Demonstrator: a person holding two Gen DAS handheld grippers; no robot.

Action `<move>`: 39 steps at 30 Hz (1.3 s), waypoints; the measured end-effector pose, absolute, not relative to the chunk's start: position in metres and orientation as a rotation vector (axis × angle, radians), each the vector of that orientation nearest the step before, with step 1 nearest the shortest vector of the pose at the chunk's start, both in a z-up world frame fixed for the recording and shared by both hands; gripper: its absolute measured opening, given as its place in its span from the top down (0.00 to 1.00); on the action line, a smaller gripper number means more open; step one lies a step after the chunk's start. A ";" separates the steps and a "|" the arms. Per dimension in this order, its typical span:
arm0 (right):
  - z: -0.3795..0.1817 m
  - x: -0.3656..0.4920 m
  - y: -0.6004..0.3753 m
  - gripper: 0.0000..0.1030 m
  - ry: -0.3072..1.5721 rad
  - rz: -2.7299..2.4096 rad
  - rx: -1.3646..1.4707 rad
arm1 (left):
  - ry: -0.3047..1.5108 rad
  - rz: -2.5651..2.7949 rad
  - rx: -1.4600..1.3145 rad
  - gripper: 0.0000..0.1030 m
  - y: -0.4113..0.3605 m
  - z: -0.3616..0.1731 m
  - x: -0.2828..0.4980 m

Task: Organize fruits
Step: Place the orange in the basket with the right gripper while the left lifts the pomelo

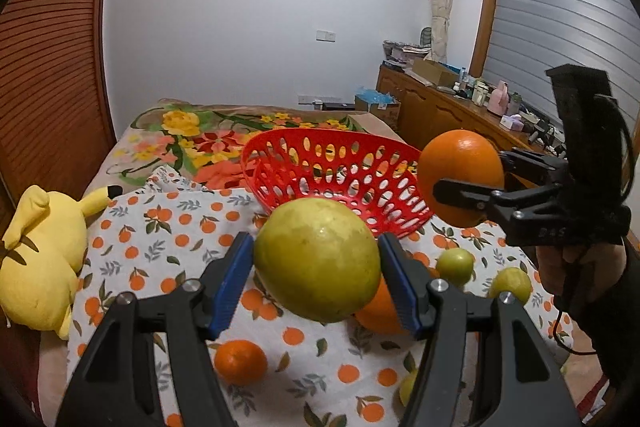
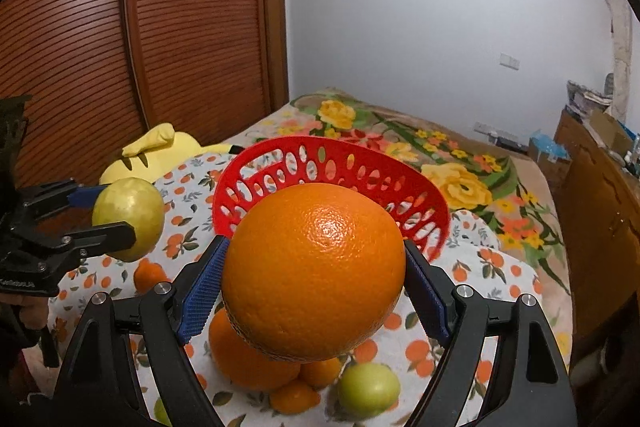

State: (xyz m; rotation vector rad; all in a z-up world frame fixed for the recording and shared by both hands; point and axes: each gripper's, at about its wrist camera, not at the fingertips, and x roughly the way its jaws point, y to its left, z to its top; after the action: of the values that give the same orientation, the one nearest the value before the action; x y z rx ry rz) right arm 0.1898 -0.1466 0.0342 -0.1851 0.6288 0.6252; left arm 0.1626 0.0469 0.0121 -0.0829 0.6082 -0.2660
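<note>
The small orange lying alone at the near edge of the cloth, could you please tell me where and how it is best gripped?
Grip the small orange across its widest middle, coming down from above. It is round and sits apart from the other fruit on the cloth, so a claw would probably have room on both sides.

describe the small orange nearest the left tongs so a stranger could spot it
Start at the red basket on the orange-print cloth. Come toward the left tongs: the small orange lies alone below their left finger, far smaller than the held green fruit.
</note>
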 end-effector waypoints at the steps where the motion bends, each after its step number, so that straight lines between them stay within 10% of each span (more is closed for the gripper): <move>1: 0.033 0.195 -0.144 0.17 0.639 0.627 -0.189 | 0.610 -0.265 -0.083 0.39 0.049 0.012 0.166; 39: -0.034 0.281 -0.081 0.16 0.982 0.656 -0.441 | 0.620 -0.258 -0.089 0.39 0.073 0.007 0.205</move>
State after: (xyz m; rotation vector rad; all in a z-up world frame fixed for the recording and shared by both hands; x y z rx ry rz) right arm 0.2813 -0.0808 -0.0341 -0.4409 0.9820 0.6561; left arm 0.2046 0.0734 0.0065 -0.0886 0.6197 -0.2577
